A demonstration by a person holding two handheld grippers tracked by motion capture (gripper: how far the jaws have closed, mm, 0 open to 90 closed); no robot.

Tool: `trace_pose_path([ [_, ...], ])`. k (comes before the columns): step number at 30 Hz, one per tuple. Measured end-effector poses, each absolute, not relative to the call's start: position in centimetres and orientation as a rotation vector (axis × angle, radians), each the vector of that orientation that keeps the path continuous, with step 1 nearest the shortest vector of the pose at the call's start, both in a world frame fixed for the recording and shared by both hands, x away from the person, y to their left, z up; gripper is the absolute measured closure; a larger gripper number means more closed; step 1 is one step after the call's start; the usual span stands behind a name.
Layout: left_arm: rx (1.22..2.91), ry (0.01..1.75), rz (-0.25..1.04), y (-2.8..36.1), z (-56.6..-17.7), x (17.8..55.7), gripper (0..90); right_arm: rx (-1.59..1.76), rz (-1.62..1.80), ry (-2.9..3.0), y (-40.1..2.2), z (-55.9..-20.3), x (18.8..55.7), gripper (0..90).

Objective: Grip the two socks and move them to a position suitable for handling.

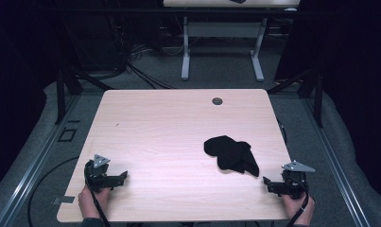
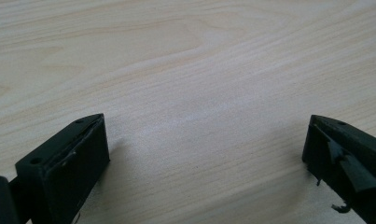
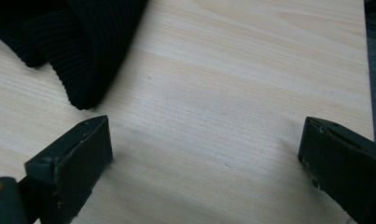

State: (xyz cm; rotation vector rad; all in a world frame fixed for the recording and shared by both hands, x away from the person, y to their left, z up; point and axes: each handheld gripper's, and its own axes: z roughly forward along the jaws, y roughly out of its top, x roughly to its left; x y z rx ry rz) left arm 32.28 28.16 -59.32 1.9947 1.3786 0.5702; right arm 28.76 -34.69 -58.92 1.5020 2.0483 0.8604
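Fingers [image 2: 64,168] of left gripper [image 1: 123,176] spread wide, nothing between them, low over bare table [image 1: 169,127] near its front left corner. Black cloth [image 1: 230,153] lies crumpled right of centre. Right gripper [image 1: 266,182] near front right corner, fingers [image 3: 71,163] likewise apart and empty, cloth just beyond them, not touching.

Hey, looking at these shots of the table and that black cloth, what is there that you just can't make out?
- Black cloth, high view: too dark and crumpled to tell what garment it is or how many pieces.
- Black cloth, right gripper view: cut off by the top and left edges.
- Second table, high view: cut off by the top edge.
- Dark surroundings, high view: unlit, nothing readable.
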Motion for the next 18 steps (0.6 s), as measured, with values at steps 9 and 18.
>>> trace_pose_path([
  [9,1.993,1.380,0.570,28.2,-59.3,32.3,0.3,1.541,0.893,2.103,-34.7,-58.2,29.7,1.8],
  [18,1.993,1.380,0.570,28.2,-59.3,32.3,0.3,1.431,0.969,2.185,-31.6,-54.9,31.6,0.0],
])
